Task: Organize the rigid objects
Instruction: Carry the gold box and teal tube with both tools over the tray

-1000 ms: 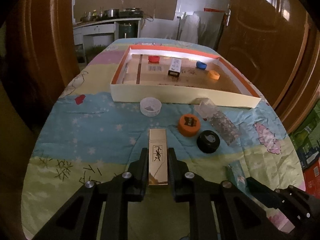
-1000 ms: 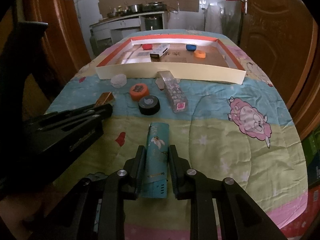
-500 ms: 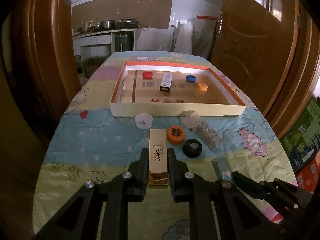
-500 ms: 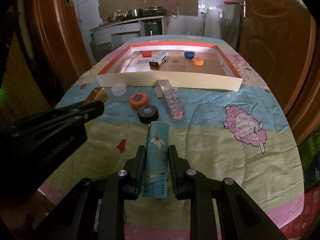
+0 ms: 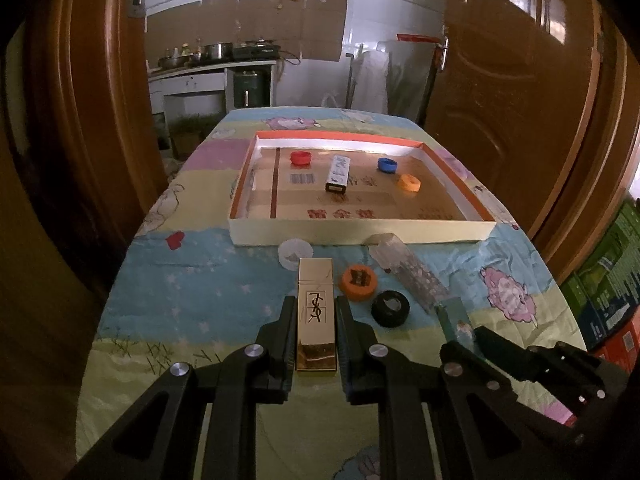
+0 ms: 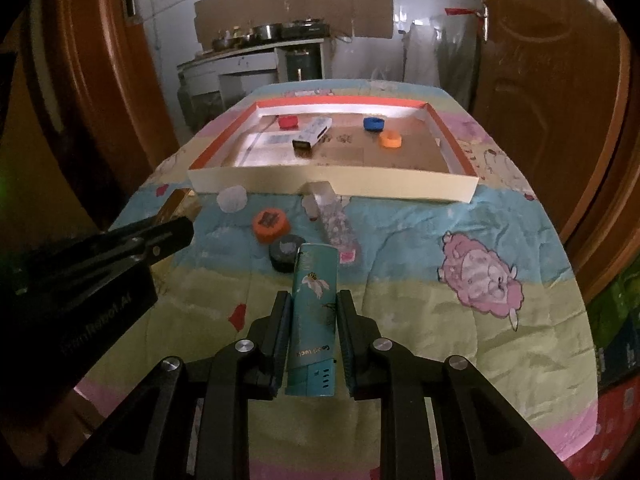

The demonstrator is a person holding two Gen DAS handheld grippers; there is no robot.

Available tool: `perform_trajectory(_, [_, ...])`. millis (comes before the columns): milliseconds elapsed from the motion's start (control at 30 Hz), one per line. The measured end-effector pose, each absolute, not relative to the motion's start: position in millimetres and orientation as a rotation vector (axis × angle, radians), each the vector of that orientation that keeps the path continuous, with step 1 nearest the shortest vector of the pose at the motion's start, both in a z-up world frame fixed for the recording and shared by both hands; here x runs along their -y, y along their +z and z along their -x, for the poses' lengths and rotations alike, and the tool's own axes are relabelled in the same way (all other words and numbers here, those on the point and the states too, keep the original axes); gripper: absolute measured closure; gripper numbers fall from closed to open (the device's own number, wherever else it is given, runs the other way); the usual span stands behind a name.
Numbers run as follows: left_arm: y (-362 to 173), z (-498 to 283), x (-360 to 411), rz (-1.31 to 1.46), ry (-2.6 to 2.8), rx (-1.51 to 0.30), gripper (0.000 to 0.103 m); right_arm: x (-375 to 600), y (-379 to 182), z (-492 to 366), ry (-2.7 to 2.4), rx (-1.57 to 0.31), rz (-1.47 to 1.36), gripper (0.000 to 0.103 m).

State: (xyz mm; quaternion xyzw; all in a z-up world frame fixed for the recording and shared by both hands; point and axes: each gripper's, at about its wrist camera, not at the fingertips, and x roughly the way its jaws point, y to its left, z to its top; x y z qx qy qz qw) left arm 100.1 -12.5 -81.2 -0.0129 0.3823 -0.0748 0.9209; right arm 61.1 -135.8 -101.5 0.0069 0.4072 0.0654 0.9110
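Gold case [image 5: 315,312] clamped lengthwise in left tongs [image 5: 316,312], held above the table [image 5: 200,304]. Right tongs [image 6: 313,308] clenched on teal lighter [image 6: 314,320]. Shallow tray [image 5: 360,230] lies beyond.

Wooden doors [image 5: 516,92] flank room; pots [image 5: 216,51] on counter [image 5: 208,70].

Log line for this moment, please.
left gripper: shut on gold box | right gripper: shut on teal box | tray: ahead
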Motion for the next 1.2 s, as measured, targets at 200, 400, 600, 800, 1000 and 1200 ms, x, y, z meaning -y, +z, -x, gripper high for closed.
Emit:
perform_trajectory(200, [-81,-111,10,0.025,-0.145,-0.795,0.085,133,-91,-77,0.145,-0.832,-0.005,0.080])
perform_trajectory(400, [-81,-120,8,0.025,-0.141,-0.801,0.085,132,-88,-91,0.154,-0.840,-0.014,0.080])
perform_trajectory(600, [-81,-130,10,0.025,-0.151,-0.810,0.085,132,-86,-99,0.158,-0.844,-0.025,0.080])
perform_trajectory(800, [-78,-140,10,0.028,-0.158,-0.809,0.085,135,-82,-110,0.161,-0.842,-0.039,0.080])
perform_trajectory(1000, [-75,-154,8,0.035,-0.163,-0.809,0.085,138,-78,-124,0.161,-0.840,-0.055,0.080])
perform_trajectory(1200, [-76,-167,7,0.044,-0.166,-0.815,0.085,141,-76,-137,0.161,-0.842,-0.069,0.080])
